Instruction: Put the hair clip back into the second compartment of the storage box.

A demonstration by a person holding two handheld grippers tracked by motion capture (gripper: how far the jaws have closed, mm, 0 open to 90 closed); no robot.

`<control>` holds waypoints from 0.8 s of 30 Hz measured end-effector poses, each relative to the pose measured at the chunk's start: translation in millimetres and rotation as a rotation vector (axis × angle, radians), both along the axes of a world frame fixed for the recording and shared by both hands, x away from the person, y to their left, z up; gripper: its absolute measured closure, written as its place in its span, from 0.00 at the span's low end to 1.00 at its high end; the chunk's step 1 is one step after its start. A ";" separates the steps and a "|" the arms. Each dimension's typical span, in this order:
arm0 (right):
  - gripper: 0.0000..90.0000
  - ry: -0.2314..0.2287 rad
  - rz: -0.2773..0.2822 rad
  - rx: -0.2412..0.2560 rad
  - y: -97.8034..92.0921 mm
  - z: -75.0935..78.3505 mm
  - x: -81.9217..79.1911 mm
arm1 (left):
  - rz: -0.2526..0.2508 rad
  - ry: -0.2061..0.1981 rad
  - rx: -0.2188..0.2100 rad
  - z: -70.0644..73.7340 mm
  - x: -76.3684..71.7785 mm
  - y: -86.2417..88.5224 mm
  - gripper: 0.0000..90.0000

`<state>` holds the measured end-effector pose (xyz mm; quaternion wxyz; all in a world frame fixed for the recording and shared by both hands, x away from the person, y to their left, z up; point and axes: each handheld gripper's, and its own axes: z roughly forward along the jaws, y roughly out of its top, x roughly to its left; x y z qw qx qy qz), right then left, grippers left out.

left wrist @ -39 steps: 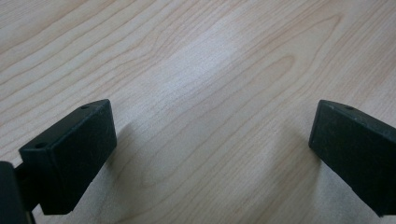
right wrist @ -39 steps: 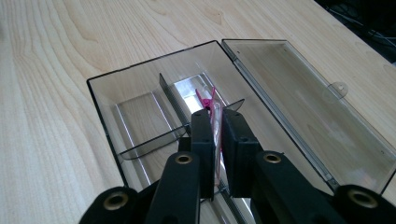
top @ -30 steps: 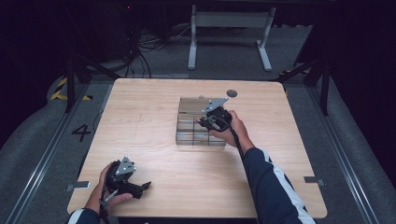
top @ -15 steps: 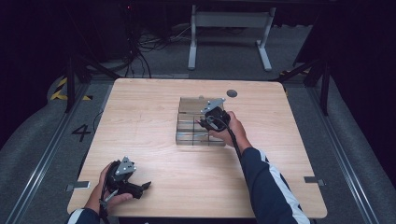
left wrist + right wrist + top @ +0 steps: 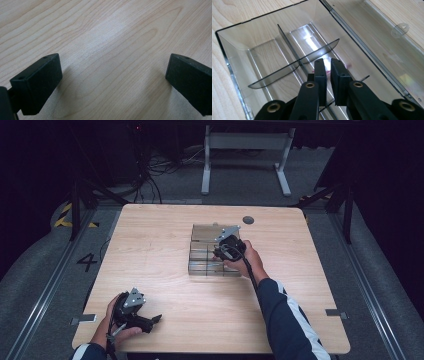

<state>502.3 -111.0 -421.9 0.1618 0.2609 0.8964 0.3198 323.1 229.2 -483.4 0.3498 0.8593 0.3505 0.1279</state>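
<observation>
Right gripper, jaws nearly shut w/ a slim gap, dips into clear organizer box mid-table; whether it pinches anything can't be told. Risk: knocking a loose divider. Left gripper wide open, empty, near front-left corner.

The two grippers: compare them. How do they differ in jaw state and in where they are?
The left gripper has its jaws spread wide over bare table; the right gripper has its jaws nearly together. The left sits near the table's front edge; the right reaches into the clear divided box. Both have black jaws and are hand-held.
</observation>
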 end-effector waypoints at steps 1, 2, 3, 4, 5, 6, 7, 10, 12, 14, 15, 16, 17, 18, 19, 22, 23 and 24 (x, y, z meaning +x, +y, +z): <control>0.94 -0.002 0.003 -0.001 -0.1 0.3 -0.4 | 0.000 0.000 0.000 0.0 0.0 0.0 0.01; 0.94 -0.004 0.001 0.002 -0.2 0.8 -0.9 | -0.001 0.000 0.002 0.1 0.1 0.1 0.01; 0.94 -0.005 0.007 0.000 -0.5 1.1 -1.5 | -0.001 0.000 0.002 0.1 0.1 0.1 0.01; 0.94 -0.004 0.008 -0.001 -0.5 1.2 -2.0 | -0.001 0.000 0.002 0.1 0.1 0.1 0.01; 0.94 -0.004 0.007 0.000 -0.9 1.2 -2.5 | 0.000 0.000 0.001 0.0 0.0 0.1 0.01; 0.94 -0.001 0.008 0.001 -1.2 1.4 -2.8 | 0.000 0.000 0.001 0.0 0.0 0.1 0.01; 0.94 -0.001 0.010 0.003 -1.6 1.5 -3.2 | -0.001 0.000 0.001 0.1 0.1 0.1 0.01; 0.94 -0.001 0.009 0.006 -2.9 2.3 -4.7 | -0.002 0.000 0.002 0.1 0.1 0.2 0.01; 0.94 -0.005 0.011 0.009 -3.5 2.9 -6.0 | -0.002 0.000 0.001 0.0 0.2 0.1 0.01; 0.94 -0.009 0.017 0.006 -4.4 3.6 -7.3 | -0.002 0.000 0.001 0.0 0.2 0.1 0.01; 0.94 -0.007 0.019 0.009 -4.8 3.9 -8.2 | -0.003 0.000 0.001 0.0 0.3 0.2 0.01; 0.94 -0.008 0.021 0.007 -5.3 4.1 -9.1 | -0.004 0.000 0.001 0.1 0.3 0.2 0.01; 0.94 -0.007 0.017 0.005 -5.5 4.2 -10.1 | -0.004 0.000 0.001 0.0 0.3 0.3 0.01; 0.94 -0.009 0.020 0.001 -5.9 4.5 -10.5 | -0.005 0.000 0.001 0.0 0.3 0.3 0.01; 0.94 -0.010 0.023 0.002 -6.6 4.9 -11.0 | -0.005 0.000 0.001 0.0 0.4 0.3 0.01; 0.93 -0.012 0.019 0.006 -7.8 6.7 -12.7 | -0.005 0.000 0.001 0.0 0.4 0.3 0.01; 0.93 -0.012 0.017 0.008 -8.1 7.2 -13.1 | -0.005 0.000 0.001 0.0 0.4 0.3 0.01; 0.93 -0.013 0.018 0.009 -8.6 7.9 -13.8 | -0.005 0.000 0.001 0.0 0.4 0.3 0.01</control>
